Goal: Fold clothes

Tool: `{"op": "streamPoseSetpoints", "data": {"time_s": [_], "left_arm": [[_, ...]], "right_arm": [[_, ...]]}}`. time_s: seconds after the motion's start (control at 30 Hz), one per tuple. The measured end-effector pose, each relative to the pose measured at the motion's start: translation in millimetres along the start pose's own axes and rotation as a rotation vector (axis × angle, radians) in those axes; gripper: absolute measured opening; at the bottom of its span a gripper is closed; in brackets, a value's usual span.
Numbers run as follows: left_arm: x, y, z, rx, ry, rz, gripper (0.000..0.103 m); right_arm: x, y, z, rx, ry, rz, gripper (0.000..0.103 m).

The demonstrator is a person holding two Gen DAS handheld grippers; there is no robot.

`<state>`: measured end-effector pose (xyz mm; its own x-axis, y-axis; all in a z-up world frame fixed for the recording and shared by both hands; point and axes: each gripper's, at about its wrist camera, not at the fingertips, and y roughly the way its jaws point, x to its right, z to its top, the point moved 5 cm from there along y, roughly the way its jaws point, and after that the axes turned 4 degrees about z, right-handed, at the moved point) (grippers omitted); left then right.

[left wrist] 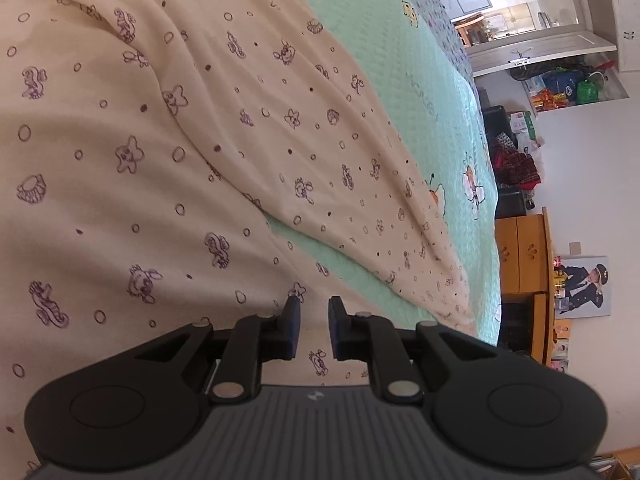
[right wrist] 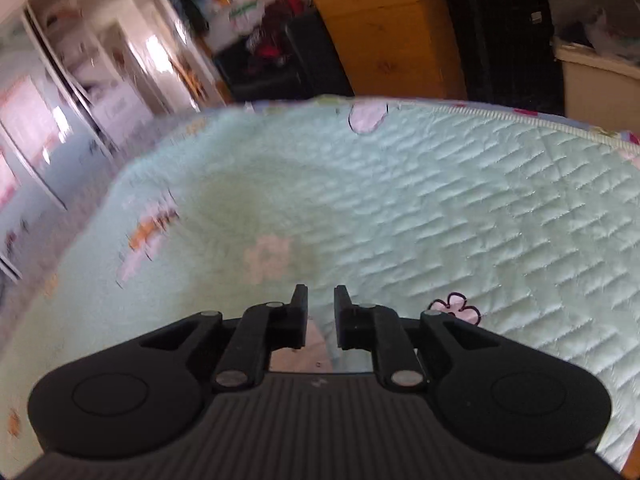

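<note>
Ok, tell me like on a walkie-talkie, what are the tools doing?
Left tool open over cream printed garment, gripping nothing. Right tool open above green quilt. Nothing in the way.

The left claw [left wrist: 314,326] stands with its two black fingers [left wrist: 290,330] parted by a narrow gap, nothing pinched between them. The right claw [right wrist: 321,316] shows the same pose, its fingers [right wrist: 298,318] slightly apart and empty.
</note>
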<state>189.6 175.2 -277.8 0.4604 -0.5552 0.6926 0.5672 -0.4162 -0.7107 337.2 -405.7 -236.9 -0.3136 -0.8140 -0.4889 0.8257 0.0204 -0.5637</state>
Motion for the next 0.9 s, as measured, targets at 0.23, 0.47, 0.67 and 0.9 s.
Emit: {"op": "streamPoseSetpoints", "data": {"time_s": [0.23,0.47,0.67,0.9], "left_arm": [[2,-3,3,0.014,-0.002,-0.017,0.014],[2,-1,0,0.003,0.001,-0.011,0.014],[4,2,-2,-0.006,0.01,-0.008,0.014],[-4,2,-1,-0.005,-0.001,0.009,0.015]], "right_arm": [[-29,-34,-24,0.045,-0.228,0.066,0.047],[0,-23,-34,-0.118,-0.175,0.167,0.04],[4,-14,-40,-0.152,-0.166,0.158,0.041],[13,-13,-29,-0.115,-0.022,0.297,0.005]]}}
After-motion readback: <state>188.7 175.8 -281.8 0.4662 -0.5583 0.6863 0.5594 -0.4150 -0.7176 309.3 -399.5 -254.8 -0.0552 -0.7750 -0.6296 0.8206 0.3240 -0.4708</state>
